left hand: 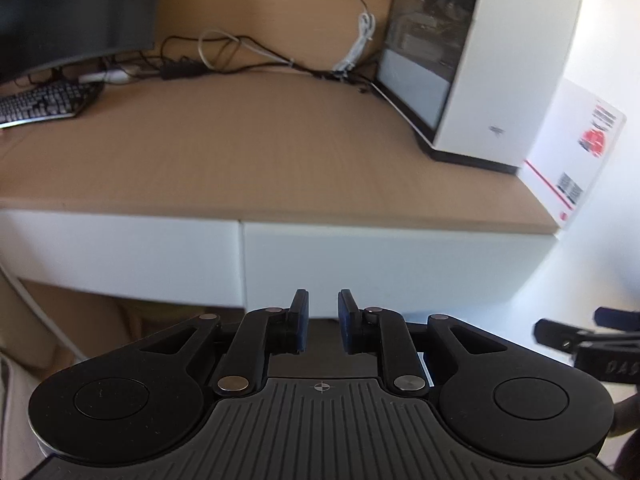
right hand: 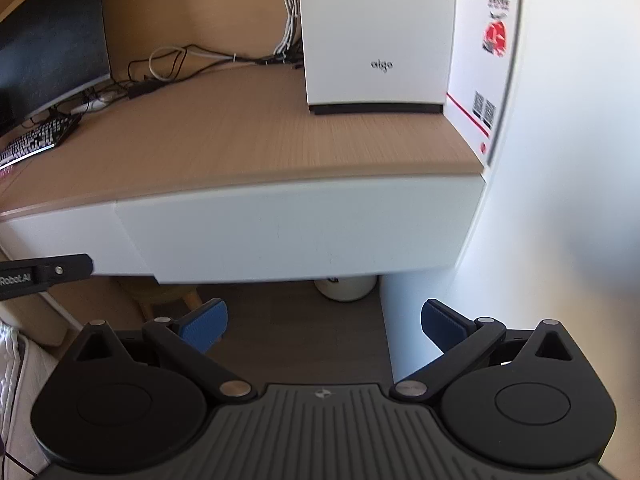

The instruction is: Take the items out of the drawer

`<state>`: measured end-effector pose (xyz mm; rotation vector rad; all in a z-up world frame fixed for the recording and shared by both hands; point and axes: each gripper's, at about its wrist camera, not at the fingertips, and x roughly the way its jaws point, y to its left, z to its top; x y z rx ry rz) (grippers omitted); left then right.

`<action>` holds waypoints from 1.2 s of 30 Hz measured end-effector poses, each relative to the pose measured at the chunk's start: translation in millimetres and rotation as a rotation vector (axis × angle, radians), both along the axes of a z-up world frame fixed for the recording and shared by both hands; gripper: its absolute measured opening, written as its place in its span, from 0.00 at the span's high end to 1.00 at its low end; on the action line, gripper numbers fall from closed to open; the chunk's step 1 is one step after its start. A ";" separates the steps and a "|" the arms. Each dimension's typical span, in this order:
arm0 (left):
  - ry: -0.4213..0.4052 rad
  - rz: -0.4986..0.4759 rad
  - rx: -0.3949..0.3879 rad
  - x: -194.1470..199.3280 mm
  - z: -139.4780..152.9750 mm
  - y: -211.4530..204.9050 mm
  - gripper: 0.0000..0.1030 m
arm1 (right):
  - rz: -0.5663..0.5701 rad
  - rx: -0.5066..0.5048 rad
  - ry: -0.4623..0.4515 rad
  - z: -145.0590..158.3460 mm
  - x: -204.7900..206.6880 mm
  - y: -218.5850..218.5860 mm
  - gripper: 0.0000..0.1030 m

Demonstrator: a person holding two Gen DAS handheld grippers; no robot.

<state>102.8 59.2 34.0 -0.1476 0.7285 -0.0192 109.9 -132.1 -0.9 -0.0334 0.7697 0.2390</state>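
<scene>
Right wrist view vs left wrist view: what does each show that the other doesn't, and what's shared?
Only the right wrist view: the floor under the desk with a white bin and a wooden stool, and the right gripper with jaws wide apart, nothing between them.

Only the left wrist view: the glass side panel of the PC case, and the left gripper with jaws a narrow gap apart, empty.

Both: the closed white drawer front, PC case, monitor, keyboard, cables and white carton.

Black tongs (left hand: pixel 323 322), blue ribbed pads (right hand: pixel 206 322), silver rivets
</scene>
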 end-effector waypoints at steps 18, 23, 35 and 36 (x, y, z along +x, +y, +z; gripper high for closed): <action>0.006 0.046 -0.131 94.5 -60.6 63.5 0.82 | -0.032 -0.045 -0.094 -34.6 73.8 94.3 0.00; -0.001 0.102 -0.221 99.5 -65.3 73.2 0.82 | -0.011 -0.031 -0.112 -38.2 86.5 100.5 0.00; 0.049 0.100 -0.241 119.4 -61.1 75.6 0.68 | 0.031 -0.024 -0.111 -46.8 113.4 114.8 0.00; 0.050 0.094 -0.241 120.9 -61.8 75.6 0.65 | 0.032 -0.022 -0.109 -47.9 115.2 114.8 0.00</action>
